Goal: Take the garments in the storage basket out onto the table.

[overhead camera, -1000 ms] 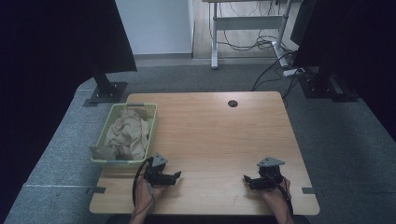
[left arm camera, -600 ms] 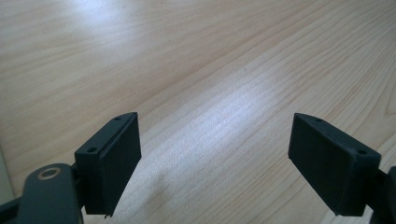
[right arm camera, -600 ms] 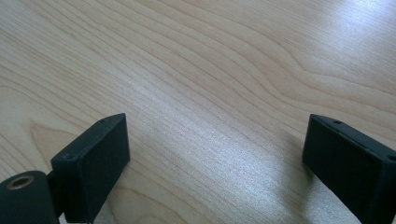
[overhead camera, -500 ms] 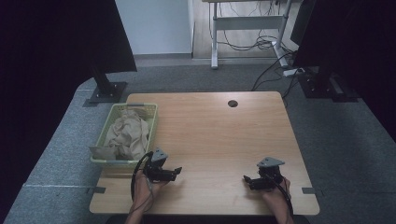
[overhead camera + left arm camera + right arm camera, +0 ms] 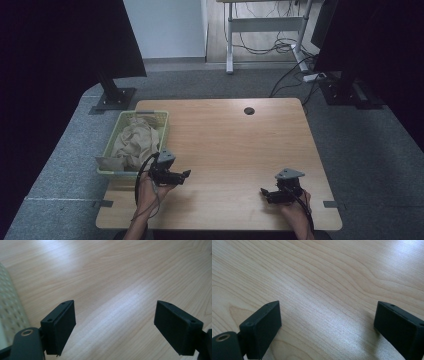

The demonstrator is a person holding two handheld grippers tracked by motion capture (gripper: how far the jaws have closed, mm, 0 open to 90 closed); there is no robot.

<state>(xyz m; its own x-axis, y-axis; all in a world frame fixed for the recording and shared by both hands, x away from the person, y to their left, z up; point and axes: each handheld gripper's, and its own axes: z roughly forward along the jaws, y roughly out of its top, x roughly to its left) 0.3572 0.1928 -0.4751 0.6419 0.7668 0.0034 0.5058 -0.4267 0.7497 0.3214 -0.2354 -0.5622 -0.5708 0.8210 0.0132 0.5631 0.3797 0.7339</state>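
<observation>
Hovering empty with jaws spread wide, the left gripper (image 5: 183, 174) sits just beside the green basket (image 5: 162, 120) of crumpled beige cloth (image 5: 132, 142), likely its target; the right gripper (image 5: 264, 192), equally wide and empty, waits low over the wooden table (image 5: 235, 140).

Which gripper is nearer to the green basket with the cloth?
The left. The left gripper hangs just beside the near right corner of the green basket, jaws open. The right gripper is far across the table, near its front right edge.
</observation>
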